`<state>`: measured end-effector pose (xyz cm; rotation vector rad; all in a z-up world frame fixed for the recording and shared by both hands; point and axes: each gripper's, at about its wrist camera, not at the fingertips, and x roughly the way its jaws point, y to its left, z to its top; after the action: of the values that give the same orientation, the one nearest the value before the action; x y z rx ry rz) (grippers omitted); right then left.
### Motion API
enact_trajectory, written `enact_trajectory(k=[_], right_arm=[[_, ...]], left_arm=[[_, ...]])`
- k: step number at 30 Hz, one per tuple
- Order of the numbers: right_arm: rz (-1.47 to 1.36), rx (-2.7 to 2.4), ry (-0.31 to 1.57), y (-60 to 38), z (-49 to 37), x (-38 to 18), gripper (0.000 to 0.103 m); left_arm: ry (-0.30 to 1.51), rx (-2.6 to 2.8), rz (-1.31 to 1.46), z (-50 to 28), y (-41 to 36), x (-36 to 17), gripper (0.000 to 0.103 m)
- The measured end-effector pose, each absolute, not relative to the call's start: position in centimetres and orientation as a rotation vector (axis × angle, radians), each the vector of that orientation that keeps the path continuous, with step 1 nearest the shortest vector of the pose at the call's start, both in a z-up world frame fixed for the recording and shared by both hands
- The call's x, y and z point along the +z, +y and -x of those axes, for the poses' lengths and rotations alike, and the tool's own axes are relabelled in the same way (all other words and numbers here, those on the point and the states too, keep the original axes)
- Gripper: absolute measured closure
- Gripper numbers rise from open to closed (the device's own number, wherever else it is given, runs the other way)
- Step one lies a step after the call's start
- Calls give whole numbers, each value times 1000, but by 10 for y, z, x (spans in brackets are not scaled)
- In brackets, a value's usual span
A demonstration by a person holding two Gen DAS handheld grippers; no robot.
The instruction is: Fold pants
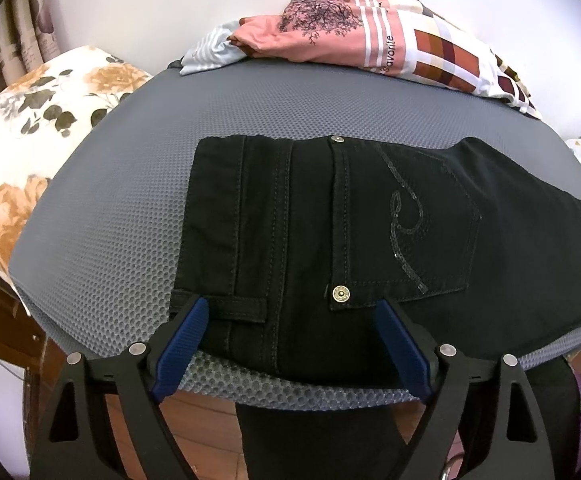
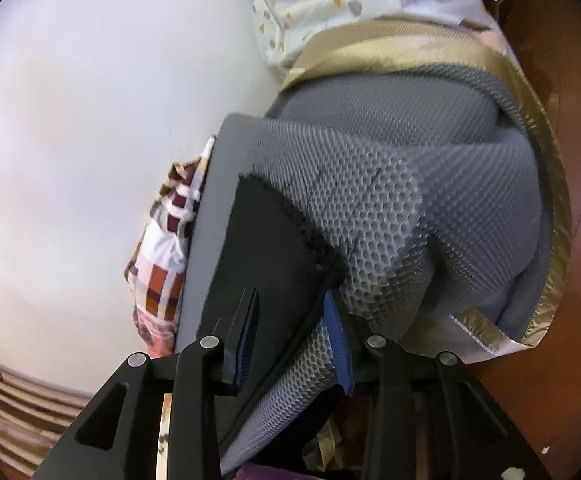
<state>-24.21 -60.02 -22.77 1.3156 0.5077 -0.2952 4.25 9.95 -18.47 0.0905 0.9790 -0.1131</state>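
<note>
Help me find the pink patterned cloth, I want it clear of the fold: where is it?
In the left wrist view the pink patterned cloth lies bunched at the far edge of the grey mesh pad, against the white wall, beyond the black pants.

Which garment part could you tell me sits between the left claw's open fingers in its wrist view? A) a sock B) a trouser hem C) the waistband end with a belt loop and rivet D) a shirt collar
C: the black pants' waistband end, with belt loop and rivet, lies between the open left claw.

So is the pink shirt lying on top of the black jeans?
No, the pink shirt lies at the far edge of the grey mat, apart from the black jeans, with bare mat between them.
</note>
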Motion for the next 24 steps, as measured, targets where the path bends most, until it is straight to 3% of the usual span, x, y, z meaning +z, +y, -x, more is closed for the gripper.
enact_trajectory(k=[15,16,18,24], right_arm=[[-1350,-229,562,-588,215,-245,70],[-1335,-235,572,-587,213,-244,72],[-1289,-274,623,-585,207,-243,96],[-1252,-301,628,-580,218,-240,99]], left_arm=[[981,-108,-123,-42,96,-186,14],[981,-108,-128,-41,96,-187,14],[982,-108,-134,-42,96,-188,14],[980,-108,-123,-42,95,-190,14]])
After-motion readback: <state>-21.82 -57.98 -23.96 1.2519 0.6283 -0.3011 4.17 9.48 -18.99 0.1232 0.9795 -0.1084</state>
